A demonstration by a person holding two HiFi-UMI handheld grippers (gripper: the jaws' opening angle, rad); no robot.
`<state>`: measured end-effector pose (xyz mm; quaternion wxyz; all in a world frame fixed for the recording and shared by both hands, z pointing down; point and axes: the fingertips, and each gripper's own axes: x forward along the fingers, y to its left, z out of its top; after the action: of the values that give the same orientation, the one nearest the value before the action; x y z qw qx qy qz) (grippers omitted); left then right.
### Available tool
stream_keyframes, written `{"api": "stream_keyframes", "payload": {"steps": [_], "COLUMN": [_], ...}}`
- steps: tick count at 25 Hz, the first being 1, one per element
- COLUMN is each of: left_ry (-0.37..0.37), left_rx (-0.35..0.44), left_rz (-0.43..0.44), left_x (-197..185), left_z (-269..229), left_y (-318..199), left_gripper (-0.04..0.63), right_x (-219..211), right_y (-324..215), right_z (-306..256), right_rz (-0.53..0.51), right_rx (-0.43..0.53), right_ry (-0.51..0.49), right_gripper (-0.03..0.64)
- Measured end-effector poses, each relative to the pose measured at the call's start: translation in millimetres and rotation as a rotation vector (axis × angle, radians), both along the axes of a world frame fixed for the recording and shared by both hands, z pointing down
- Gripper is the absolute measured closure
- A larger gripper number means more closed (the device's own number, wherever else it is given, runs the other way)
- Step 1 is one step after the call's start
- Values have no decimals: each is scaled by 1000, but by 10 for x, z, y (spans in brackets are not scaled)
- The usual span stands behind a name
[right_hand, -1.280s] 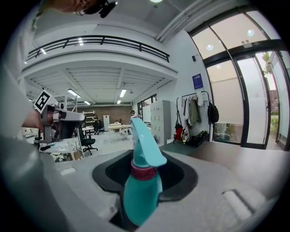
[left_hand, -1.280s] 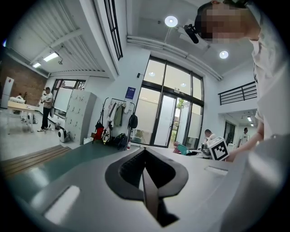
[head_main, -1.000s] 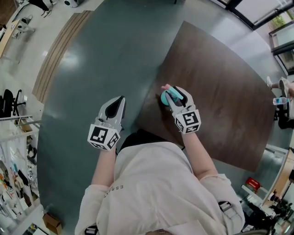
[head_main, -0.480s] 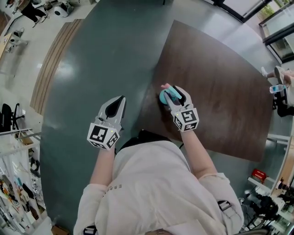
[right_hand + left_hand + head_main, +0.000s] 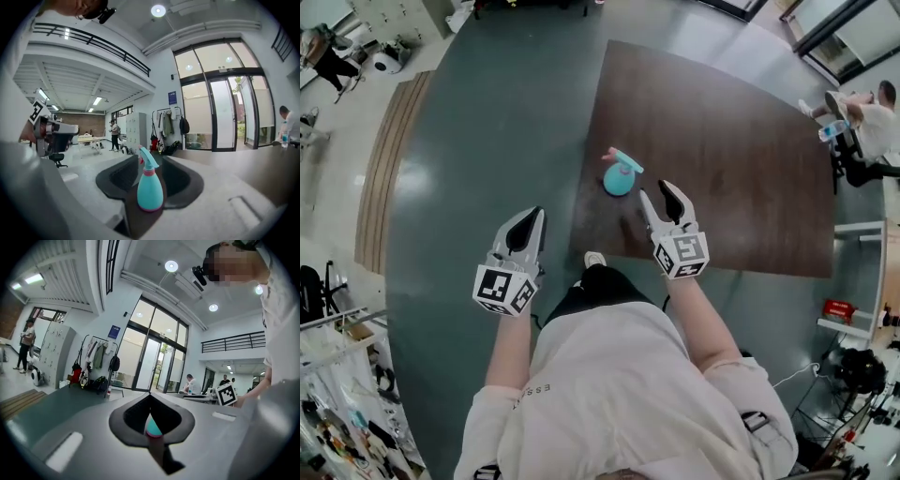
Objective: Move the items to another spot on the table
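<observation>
Just ahead of the right gripper, whose opening jaws have nothing between them, the smooth teal plastic spray bottle stands upright on the dark wood-grain table, with a pink collar under its slanted trigger head. The placing looks done, so the next move is probably backing straight off. The left gripper hangs off the table with jaws nearly together, empty.

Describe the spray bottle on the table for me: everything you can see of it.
The spray bottle is small, with a rounded teal body, a pink collar and trigger, and a teal nozzle head; it looks like plastic. It stands upright near the left edge of the dark brown table, touching only the tabletop. The right gripper sits just short of it, jaws opening with nothing between them.
</observation>
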<state>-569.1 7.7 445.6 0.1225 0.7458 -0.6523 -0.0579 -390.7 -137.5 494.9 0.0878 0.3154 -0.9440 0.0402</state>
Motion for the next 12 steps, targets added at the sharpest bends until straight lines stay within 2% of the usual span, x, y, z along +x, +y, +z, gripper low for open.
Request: {"api": "stream_keyframes", "payload": {"steps": [2,3,8,12], "left_ry": [16,24,22,-8], "left_rx": [-12,-18,0,13], "left_rz": [49,73,166,193], "left_x": [161,269,827,1272], "left_z": [72,107,83,-34], "left_y": [26,26,22,72], "left_gripper": [580,580,580,580], "right_x": [189,292,827,1332], "right_y": [129,193,413,525], "right_z": [-75,-104,-207,-145], "right_rz": [36,47,102,135], "right_rx": [2,5,23,-9], "right_ry": [-6,-6,-32,-33], "right_gripper": [571,617,624,624]}}
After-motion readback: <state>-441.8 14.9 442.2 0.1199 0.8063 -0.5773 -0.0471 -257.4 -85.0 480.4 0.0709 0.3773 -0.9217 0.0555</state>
